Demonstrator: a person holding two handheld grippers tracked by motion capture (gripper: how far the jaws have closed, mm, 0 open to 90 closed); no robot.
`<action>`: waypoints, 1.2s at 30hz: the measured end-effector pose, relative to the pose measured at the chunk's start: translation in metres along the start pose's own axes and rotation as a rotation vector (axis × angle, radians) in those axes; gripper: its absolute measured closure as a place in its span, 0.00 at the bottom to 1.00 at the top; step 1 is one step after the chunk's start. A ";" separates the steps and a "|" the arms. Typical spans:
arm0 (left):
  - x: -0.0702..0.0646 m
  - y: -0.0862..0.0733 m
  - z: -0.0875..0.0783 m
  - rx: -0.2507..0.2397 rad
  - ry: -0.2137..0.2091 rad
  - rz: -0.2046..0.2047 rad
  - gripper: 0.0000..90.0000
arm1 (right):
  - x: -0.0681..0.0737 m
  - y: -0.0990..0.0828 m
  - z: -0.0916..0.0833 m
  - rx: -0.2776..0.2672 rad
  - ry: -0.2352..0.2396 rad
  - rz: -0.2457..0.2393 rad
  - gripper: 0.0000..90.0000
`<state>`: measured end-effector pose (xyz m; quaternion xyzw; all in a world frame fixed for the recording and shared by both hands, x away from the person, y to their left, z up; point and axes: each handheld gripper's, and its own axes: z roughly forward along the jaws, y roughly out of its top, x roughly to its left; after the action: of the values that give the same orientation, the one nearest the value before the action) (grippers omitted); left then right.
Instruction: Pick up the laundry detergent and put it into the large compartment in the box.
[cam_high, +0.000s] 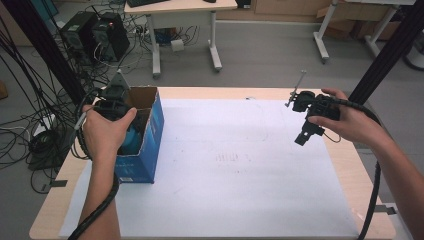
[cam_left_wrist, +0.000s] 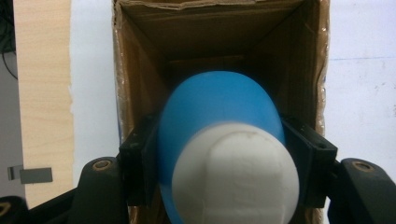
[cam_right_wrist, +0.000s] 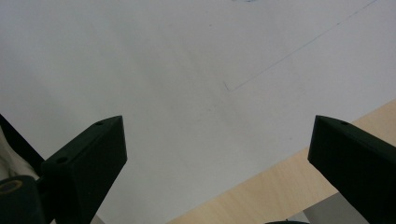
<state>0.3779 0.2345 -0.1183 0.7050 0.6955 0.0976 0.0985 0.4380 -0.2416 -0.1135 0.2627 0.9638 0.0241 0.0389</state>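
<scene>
A blue cardboard box stands open-topped at the table's left. My left gripper hangs over its mouth, shut on a blue and white rounded object. In the left gripper view the black jaws press that object's two sides, with the brown inside of the box beyond it. In the high view a sliver of the blue object shows inside the box under the hand. My right gripper is held above the table's right side, open, with nothing between its jaws; below it lies the white sheet.
A large white sheet covers most of the wooden table. Behind the table stand a white desk, computer towers and tangled cables on the floor at left. A black frame post rises at right.
</scene>
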 end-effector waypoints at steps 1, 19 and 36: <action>0.000 0.000 0.001 0.001 0.000 0.002 0.42 | 0.000 0.001 0.000 0.000 -0.002 0.002 0.05; -0.004 0.001 0.012 0.012 0.021 0.007 0.42 | 0.000 0.004 0.004 0.003 0.008 -0.004 0.05; -0.006 0.007 0.011 0.029 0.027 -0.017 0.42 | -0.001 -0.003 0.006 0.001 0.016 0.009 0.05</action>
<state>0.3876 0.2286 -0.1271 0.6992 0.7040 0.0961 0.0795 0.4381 -0.2450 -0.1199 0.2671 0.9628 0.0259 0.0311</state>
